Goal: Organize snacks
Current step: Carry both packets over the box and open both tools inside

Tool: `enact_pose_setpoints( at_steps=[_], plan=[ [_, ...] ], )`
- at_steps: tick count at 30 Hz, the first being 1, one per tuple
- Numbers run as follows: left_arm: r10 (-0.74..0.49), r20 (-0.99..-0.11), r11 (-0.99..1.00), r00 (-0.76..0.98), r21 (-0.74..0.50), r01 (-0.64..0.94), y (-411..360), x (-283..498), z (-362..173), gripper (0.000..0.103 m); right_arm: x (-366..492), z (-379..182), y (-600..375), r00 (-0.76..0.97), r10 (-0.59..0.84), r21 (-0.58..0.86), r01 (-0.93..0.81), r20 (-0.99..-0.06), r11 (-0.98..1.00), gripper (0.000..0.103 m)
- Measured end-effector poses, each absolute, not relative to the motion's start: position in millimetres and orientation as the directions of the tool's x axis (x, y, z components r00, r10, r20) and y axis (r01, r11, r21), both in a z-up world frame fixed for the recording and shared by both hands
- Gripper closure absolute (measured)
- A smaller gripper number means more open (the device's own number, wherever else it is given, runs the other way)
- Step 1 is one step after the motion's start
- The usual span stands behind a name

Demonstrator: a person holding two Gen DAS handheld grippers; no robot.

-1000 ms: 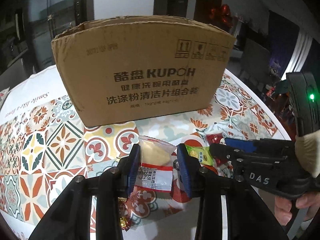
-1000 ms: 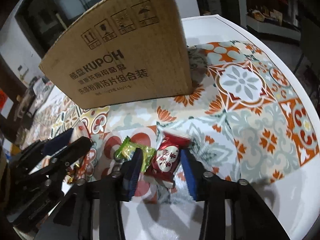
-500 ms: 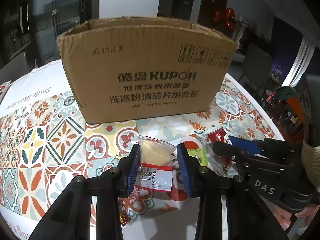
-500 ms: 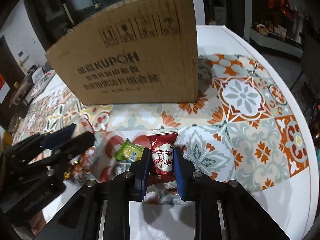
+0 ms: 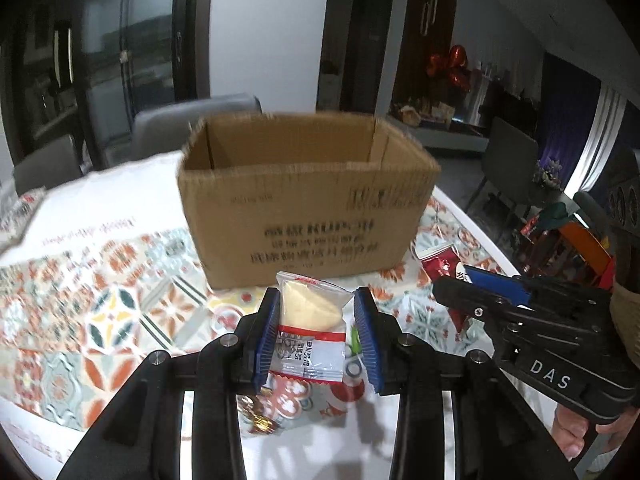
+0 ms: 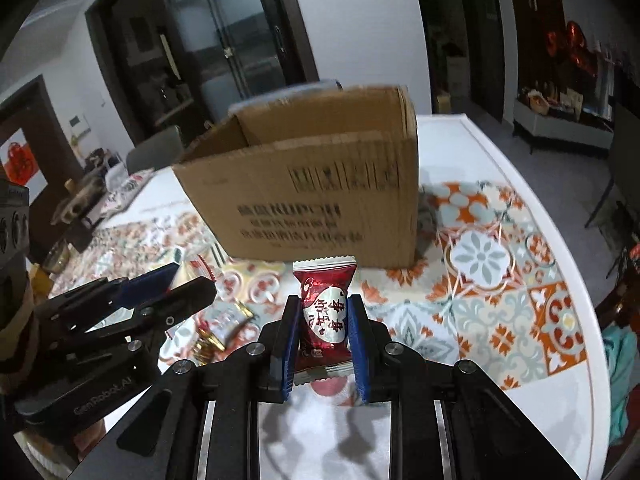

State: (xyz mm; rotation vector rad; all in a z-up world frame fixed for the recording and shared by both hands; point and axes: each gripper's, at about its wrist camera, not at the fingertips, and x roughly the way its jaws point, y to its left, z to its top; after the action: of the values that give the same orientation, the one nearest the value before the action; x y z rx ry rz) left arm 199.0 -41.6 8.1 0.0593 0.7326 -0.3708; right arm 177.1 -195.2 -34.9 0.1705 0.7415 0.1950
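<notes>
Carton [image 5: 308,208] open-topped, contents unseen; left gripper [image 5: 316,336] clamps pale pastry packet [image 5: 310,320], right gripper [image 6: 323,336] red candy [image 6: 324,312]

The cardboard box [image 5: 308,204] at the far middle was matt brown corrugated board with ragged cut edges and dark print. The tablecloth [image 6: 492,280] looked smooth, with a slight sheen over its tile pattern. The pastry packet [image 5: 310,330] in the left gripper [image 5: 316,332] was clear, glossy plastic film; the red candy wrapper [image 6: 324,312] in the right gripper [image 6: 322,336] was shiny foil-like film. Both grippers were matt black plastic with ribbed blue pads [image 5: 267,332] and small bright metal screws.
</notes>
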Motion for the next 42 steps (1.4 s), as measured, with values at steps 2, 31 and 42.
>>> enact_pose_setpoints(
  at_steps=[2, 31, 42],
  plan=[
    [-0.302, -0.644, 0.935, 0.702, -0.058, 0.350, -40.8, 198.6, 21.4, 0.066, 176.6, -23.8, -194.4, 0.735, 0.241, 0.223, -0.125, -0.633, 0.967, 0.079],
    [-0.275, -0.629, 0.939, 0.727, -0.013, 0.344, -47.6, 308.9, 86.6, 0.066, 275.7, 50.4, -194.5, 0.753, 0.266, 0.172, -0.203, -0.602, 0.964, 0.079],
    [-0.201, -0.684, 0.952, 0.701, 0.032, 0.303, -54.4, 345.4, 69.1, 0.054, 314.2, 35.9, -189.6, 0.731, 0.255, 0.132, -0.224, -0.633, 0.966, 0.078]
  ],
)
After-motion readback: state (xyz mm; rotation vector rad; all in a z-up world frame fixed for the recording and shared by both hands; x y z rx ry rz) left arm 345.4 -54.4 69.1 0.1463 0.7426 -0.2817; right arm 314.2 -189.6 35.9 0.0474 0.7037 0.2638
